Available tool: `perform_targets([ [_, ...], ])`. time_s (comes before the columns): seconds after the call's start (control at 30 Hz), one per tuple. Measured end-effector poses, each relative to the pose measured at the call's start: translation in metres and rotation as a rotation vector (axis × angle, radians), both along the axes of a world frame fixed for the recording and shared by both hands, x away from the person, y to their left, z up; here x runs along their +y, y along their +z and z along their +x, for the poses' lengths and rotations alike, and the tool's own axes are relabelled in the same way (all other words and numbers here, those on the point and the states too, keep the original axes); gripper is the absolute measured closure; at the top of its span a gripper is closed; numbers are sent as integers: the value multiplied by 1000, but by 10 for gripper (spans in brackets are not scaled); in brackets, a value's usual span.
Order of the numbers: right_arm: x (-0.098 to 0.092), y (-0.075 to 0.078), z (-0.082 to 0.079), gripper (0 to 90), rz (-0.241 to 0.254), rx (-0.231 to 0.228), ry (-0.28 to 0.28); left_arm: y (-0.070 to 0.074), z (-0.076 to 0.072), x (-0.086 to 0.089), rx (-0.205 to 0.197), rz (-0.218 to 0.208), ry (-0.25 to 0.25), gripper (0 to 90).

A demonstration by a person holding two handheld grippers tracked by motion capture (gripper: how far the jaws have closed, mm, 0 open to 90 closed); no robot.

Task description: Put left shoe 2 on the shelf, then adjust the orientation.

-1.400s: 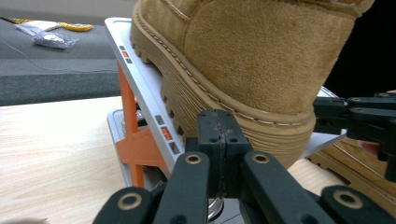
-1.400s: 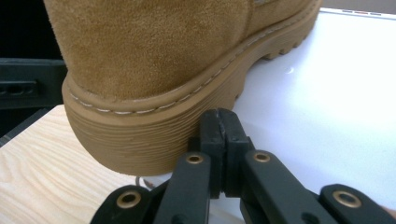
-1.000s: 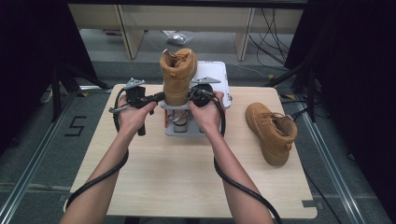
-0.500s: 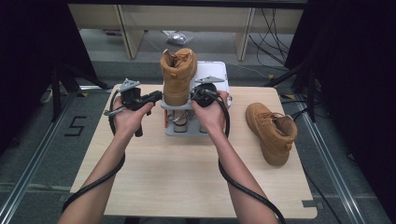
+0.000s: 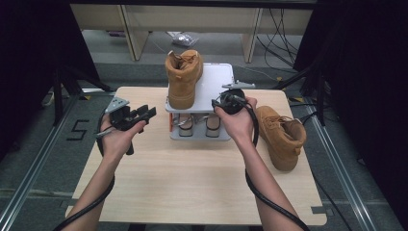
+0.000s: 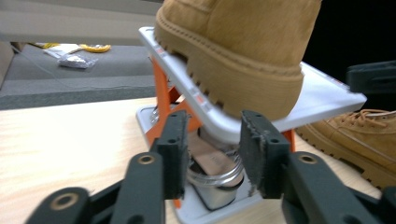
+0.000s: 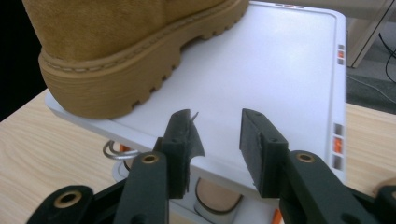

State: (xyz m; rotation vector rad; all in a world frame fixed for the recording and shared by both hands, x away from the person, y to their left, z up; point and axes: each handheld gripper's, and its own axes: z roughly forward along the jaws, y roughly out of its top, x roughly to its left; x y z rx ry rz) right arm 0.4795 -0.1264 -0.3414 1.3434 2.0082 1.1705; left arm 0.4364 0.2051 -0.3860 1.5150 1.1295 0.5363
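Two boots from above: one boot (image 5: 183, 78) stands on the white shelf (image 5: 219, 79) at the table's far edge; both my grippers have just been opening, empty. Left gripper (image 6: 212, 151) view: stiff lugged sole, soft suede, fairly heavy; I'd grasp the collar. Right gripper (image 7: 215, 140) view: released, no readable writing.

The boot (image 6: 238, 51) on the rack (image 6: 322, 93) is cut off above.
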Motion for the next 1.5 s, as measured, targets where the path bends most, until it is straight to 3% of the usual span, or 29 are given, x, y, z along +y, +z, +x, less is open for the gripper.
perform_targets([
  [0.27, -31, -1, -11, 594, 24, 12, -36, -16, -10, 7, 27, -20, 21, 477],
  [0.7, -65, -7, -19, 549, 32, 53, -77, -39, -34, 11, 37, 1, 28, 465],
  [0.77, -69, -8, -20, 545, 46, 79, -97, -44, -39, 10, 33, 10, 41, 468],
  [0.87, -79, -12, -20, 540, 14, 74, -83, -51, -44, 8, 28, 25, 52, 471],
  [1.0, -89, -15, -25, 531, 30, 113, -123, -61, -50, 8, 33, 38, 43, 472],
  [1.07, -94, -16, -25, 528, 14, 107, -118, -63, -51, 8, 32, 42, 42, 472],
  [1.1, -100, -17, -27, 522, 16, 134, -126, -68, -55, 10, 30, 47, 41, 472],
  [1.17, -104, -17, -28, 521, 18, 139, -130, -70, -57, 11, 34, 44, 42, 472],
  [1.23, -118, -18, -28, 521, -14, 141, -130, -74, -60, 14, 38, 44, 43, 472],
  [1.27, -118, -16, -31, 520, 4, 168, -160, -76, -62, 15, 38, 41, 44, 472],
  [1.5, -148, -13, -36, 521, -35, 156, -187, -79, -67, 21, 43, 42, 60, 470],
])
